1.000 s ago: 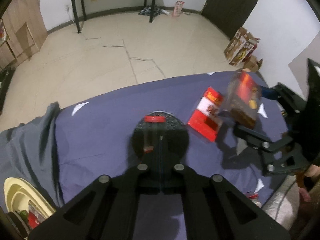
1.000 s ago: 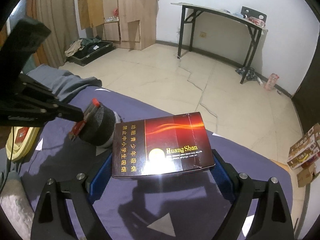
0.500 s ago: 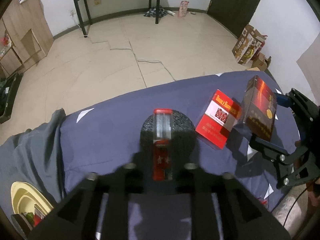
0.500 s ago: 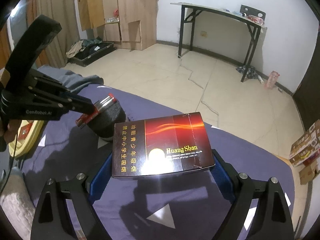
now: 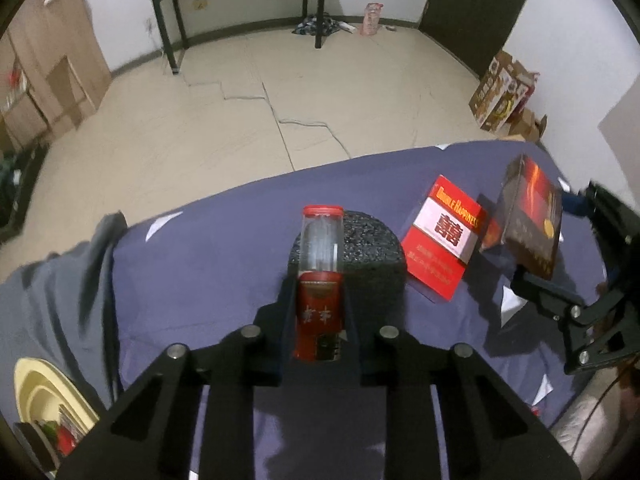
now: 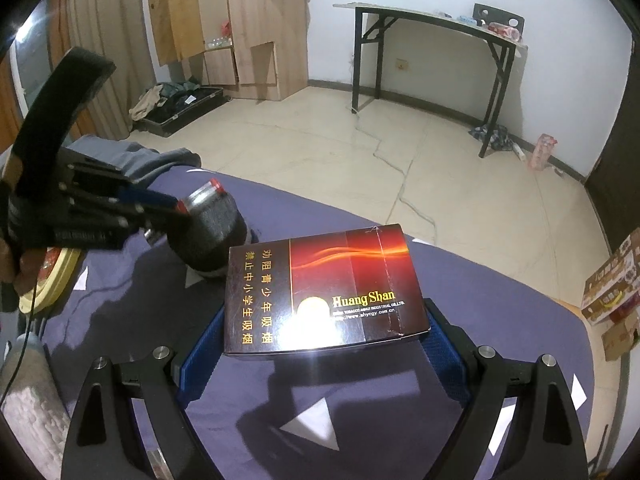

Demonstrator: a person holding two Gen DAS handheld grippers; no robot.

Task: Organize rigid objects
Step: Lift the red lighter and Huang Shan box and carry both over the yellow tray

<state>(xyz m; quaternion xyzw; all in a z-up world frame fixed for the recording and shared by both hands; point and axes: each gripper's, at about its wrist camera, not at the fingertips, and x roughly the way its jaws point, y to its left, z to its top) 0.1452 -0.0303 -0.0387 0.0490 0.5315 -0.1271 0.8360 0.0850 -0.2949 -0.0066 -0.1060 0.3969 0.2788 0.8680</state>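
My left gripper (image 5: 320, 300) is shut on a clear tube with a red cap and red label (image 5: 321, 276), holding it above a black foam cylinder (image 5: 372, 256) that stands on the purple cloth. My right gripper (image 6: 320, 344) is shut on a dark red HuangShan carton (image 6: 324, 292), held above the cloth. In the left wrist view this carton (image 5: 530, 226) hangs at the right, beside a red and white Double Happiness box (image 5: 444, 240) lying flat. The right wrist view shows the left gripper with the tube (image 6: 202, 194) over the foam cylinder (image 6: 212, 240).
The purple cloth (image 5: 208, 252) covers the table. A grey garment (image 5: 52, 300) lies at its left end. A yellow bowl (image 5: 44, 404) with small items sits at the near left. Cardboard boxes (image 5: 504, 96) stand on the floor at far right.
My left gripper has risen and tilted so the tube now points forward over the foam cylinder. The right gripper holds the carton steady.
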